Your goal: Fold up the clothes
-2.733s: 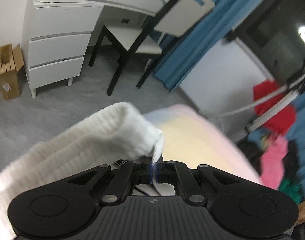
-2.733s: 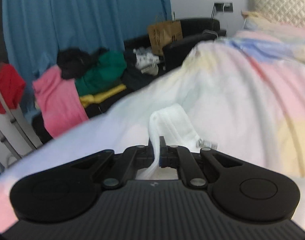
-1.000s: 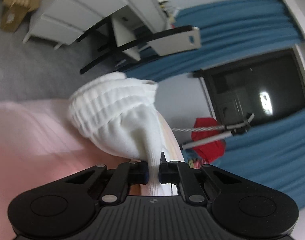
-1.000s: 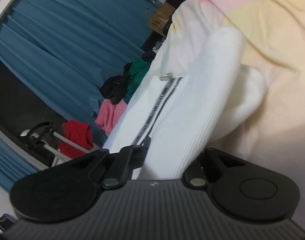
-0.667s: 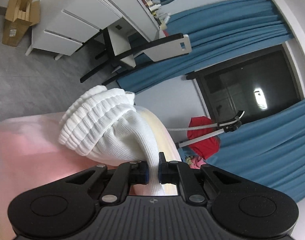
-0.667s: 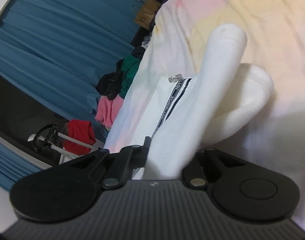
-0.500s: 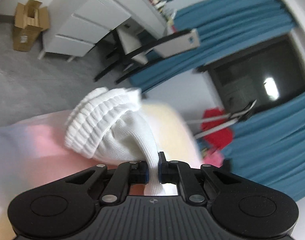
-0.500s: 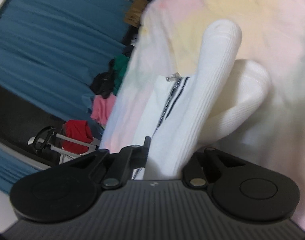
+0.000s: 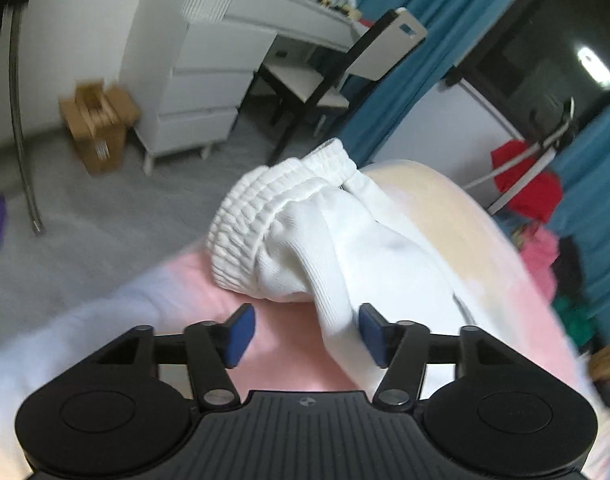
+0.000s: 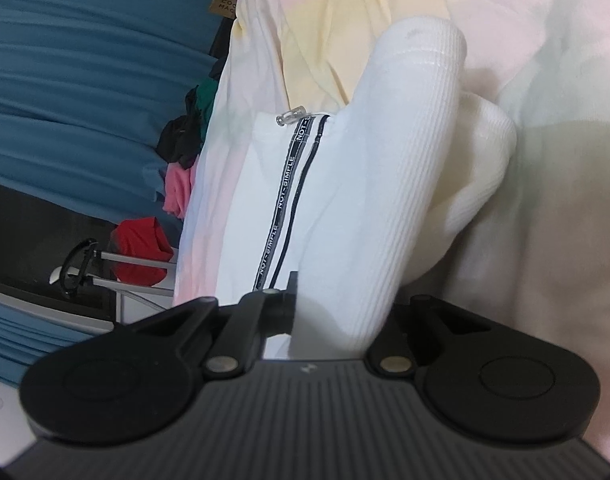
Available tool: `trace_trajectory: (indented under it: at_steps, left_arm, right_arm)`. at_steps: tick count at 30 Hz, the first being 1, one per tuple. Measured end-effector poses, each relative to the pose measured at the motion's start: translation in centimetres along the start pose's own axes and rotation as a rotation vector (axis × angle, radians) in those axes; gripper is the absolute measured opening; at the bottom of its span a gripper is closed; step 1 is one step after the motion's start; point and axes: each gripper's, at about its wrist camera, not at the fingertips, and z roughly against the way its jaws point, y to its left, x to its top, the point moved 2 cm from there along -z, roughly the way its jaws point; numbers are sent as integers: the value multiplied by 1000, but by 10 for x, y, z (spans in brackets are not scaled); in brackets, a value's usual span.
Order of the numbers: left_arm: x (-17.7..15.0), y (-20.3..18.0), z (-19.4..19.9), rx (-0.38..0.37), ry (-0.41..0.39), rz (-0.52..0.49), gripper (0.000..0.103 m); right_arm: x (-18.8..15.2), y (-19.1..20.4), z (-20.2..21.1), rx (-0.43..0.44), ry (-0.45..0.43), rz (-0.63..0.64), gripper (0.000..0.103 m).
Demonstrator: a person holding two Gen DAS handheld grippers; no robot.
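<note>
on the bed [image 9: 273,364], over a pastel pink and yellow cover, lies a white ribbed garment [image 9: 333,236], bunched, with its elastic cuff [image 9: 265,208] humped up at the near edge. the left hand-held gripper [image 9: 305,334] stands with its blue pads spread wide; a ribbed strip of the cloth runs between them, close against the right-hand pad, but nothing pinches it. in the right wrist view the right hand-held gripper [image 10: 337,300] has a thick roll of the same white knit passing through its jaws, which sit well apart around it; the cloth hides the pads, so i cannot tell whether they press on it or merely straddle it. beside that roll a black and white printed stripe [image 10: 283,196] runs down a flatter panel, with a small clear plastic tag [image 10: 291,115] at its top.

the knit looks soft, light and stretchy, likely to sag and slide out of shape rather than hold a crease. the ribbed cuff and the taped stripe seam seem the firmest places to pinch, since a single loose layer would probably stretch. whether this is a fold being laid down or cloth being gathered up, the scene does not settle.
</note>
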Motion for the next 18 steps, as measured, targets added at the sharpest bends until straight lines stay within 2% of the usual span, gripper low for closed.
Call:
trace_trajectory:
  at_steps: [2, 5, 9, 11, 13, 18]
  left_arm:
    - [-5, -10, 11, 19, -33, -46, 73]
    - [-11, -25, 30, 20, -100, -99, 79]
    - [-13, -50, 44, 25, -208, -172, 81]
    - [-17, -65, 44, 9, -231, -232, 82]
    - [-23, -77, 40, -6, -224, -270, 83]
    - [-44, -102, 28, -59, -188, -325, 83]
  right_arm:
    - [1, -2, -1, 11, 8, -23, 17]
    - [2, -5, -2, 28, 12, -41, 21]
    - [4, -6, -5, 50, 8, -46, 38]
    - [5, -7, -6, 61, 6, -49, 43]
    - [5, -7, -7, 72, 4, -52, 52]
    - [11, -6, -8, 96, -33, -39, 57]
